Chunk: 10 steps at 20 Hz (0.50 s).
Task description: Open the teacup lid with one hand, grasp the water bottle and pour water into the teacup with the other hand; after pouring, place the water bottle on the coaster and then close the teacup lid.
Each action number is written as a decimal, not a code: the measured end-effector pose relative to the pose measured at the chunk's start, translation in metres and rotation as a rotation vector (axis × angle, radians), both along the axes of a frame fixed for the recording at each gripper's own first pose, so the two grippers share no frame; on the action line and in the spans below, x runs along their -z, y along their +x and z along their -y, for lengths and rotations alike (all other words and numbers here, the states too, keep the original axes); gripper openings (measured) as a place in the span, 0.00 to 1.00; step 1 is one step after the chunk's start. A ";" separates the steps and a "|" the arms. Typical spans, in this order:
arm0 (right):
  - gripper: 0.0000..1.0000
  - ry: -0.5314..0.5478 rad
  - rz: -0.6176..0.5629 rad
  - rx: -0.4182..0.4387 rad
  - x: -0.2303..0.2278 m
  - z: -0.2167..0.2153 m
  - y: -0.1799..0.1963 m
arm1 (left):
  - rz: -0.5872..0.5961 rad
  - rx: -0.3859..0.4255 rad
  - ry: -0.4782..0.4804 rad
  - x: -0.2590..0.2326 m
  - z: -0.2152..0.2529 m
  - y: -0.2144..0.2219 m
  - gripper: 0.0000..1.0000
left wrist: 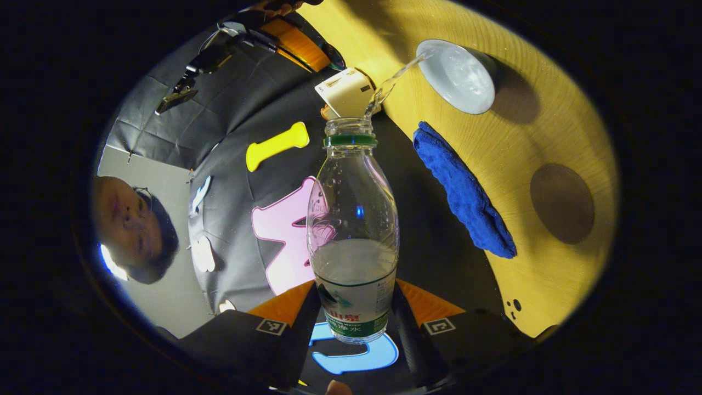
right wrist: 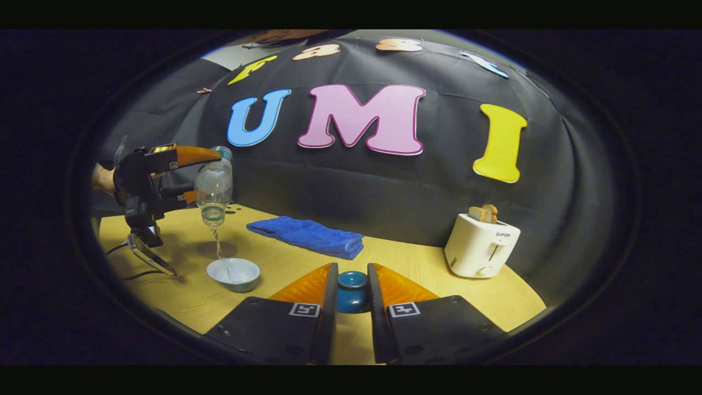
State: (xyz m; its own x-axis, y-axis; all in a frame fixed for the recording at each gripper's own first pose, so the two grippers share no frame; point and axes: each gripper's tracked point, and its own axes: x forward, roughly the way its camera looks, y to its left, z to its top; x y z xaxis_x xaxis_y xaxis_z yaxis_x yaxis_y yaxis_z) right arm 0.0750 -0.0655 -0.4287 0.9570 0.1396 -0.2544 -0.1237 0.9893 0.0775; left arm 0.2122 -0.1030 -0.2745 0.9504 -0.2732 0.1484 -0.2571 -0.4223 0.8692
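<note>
My left gripper [left wrist: 354,292] is shut on a clear water bottle [left wrist: 354,219] with a green neck ring, tilted mouth-down. A thin stream of water runs from its mouth into the white teacup [left wrist: 459,75] on the wooden table. A round brown coaster [left wrist: 562,203] lies bare beside the cup. The right gripper view shows the left gripper [right wrist: 205,175] holding the bottle [right wrist: 214,189] above the teacup [right wrist: 233,273], with the stream between them. My right gripper [right wrist: 352,271] is shut on the teal teacup lid [right wrist: 352,291], held low over the table.
A folded blue towel [right wrist: 307,235] lies along the back wall. At the right, a white toaster [right wrist: 481,244] stands with bread in it. A cable and a metal clip [right wrist: 145,252] lie at the table's left edge. A person [left wrist: 134,225] is beyond the wall.
</note>
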 end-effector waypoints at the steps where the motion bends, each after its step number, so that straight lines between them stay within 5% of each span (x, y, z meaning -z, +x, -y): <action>1: 0.30 0.000 0.001 -0.001 -0.001 -0.001 0.000 | 0.000 0.006 0.008 -0.002 -0.001 0.002 0.75; 4: 0.35 -0.003 0.006 -0.004 -0.002 -0.002 -0.001 | 0.032 0.024 0.041 -0.009 0.000 0.002 0.75; 5: 0.26 -0.002 0.008 -0.005 -0.003 -0.002 -0.001 | 0.042 0.031 0.047 -0.011 0.001 0.002 0.75; 10: 0.35 -0.001 0.011 -0.006 -0.005 -0.003 -0.002 | 0.055 0.035 0.079 -0.014 0.000 0.005 0.75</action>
State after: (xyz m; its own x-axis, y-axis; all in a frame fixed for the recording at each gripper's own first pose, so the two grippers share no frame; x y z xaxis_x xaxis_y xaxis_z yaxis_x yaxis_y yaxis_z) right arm 0.0731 -0.0626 -0.4240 0.9588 0.1454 -0.2441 -0.1309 0.9886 0.0747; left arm 0.2171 -0.1032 -0.2606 0.9310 -0.3192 0.1770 -0.3196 -0.4785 0.8179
